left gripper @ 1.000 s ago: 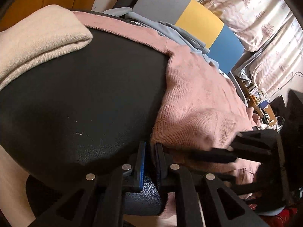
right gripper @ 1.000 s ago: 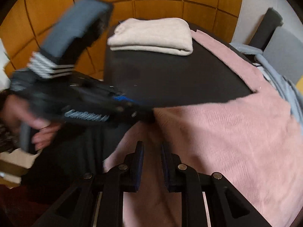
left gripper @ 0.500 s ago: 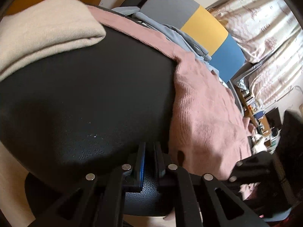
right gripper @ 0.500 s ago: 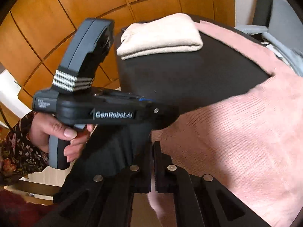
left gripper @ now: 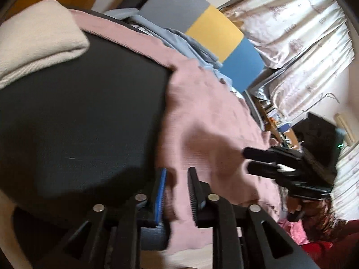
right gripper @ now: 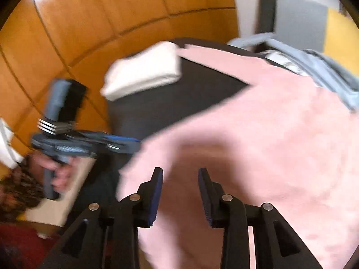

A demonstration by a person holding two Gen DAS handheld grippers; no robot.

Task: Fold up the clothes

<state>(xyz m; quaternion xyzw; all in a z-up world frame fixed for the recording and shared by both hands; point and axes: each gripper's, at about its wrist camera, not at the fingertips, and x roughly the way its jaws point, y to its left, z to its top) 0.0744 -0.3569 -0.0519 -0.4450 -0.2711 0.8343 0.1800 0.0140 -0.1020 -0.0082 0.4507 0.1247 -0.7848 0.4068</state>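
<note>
Pink sweater (right gripper: 269,134) spread over black seat (left gripper: 78,112), beside folded cream garment (right gripper: 143,69). Left gripper (left gripper: 177,192) and right gripper (right gripper: 179,192) opening, pinching nothing. Best regripped at matching corners, lifted evenly, folded flat without dragging.

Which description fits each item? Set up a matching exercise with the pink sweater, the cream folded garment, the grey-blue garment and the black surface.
Items:
1. pink sweater
2. cream folded garment
3. grey-blue garment
4. black surface

Descriptions:
A. bears the clothes
B. neatly folded at the far corner
C. spread flat, partly hanging over the near edge
D. bunched beyond the pink knit

Pairs: 1-C, 2-B, 3-D, 4-A
</note>
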